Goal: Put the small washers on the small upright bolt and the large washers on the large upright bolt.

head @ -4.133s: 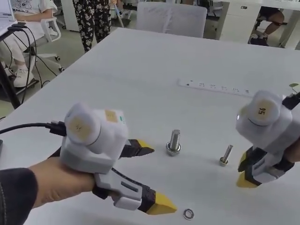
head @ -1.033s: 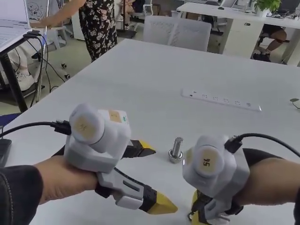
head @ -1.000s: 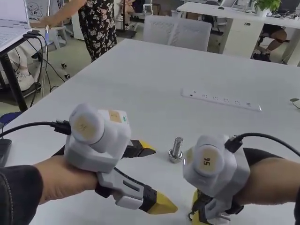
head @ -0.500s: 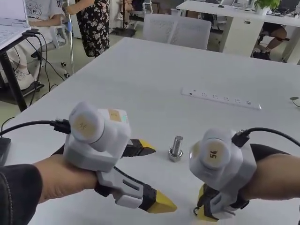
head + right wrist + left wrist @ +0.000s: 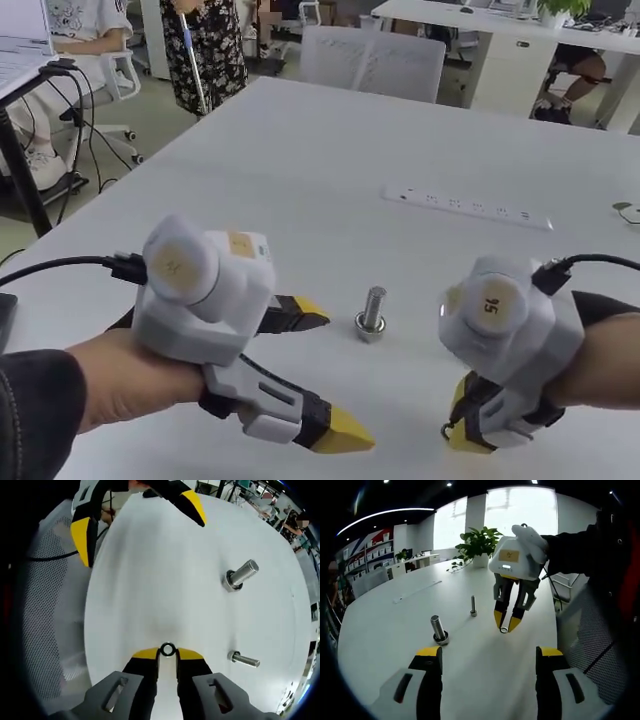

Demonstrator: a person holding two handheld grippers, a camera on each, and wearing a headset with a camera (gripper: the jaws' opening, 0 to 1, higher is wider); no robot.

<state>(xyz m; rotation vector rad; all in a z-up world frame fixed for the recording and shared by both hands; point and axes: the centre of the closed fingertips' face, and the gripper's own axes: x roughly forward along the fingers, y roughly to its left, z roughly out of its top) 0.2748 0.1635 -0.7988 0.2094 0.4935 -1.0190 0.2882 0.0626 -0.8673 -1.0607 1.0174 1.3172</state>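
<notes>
White office table (image 5: 300, 180) carries the work: a thin silver ring of a washer (image 5: 167, 649) sits clamped flat between the yellow tips of the right gripper (image 5: 167, 652), on the near side of the table. Beyond it the small bolt (image 5: 244, 659) and, farther off, the thicker threaded large bolt (image 5: 241, 575) stand upright, well apart. Beside them the left gripper (image 5: 330, 378) is held with jaws spread wide, gripping nothing. Behind lie a power strip (image 5: 465, 207) and a grey chair (image 5: 370, 60).
</notes>
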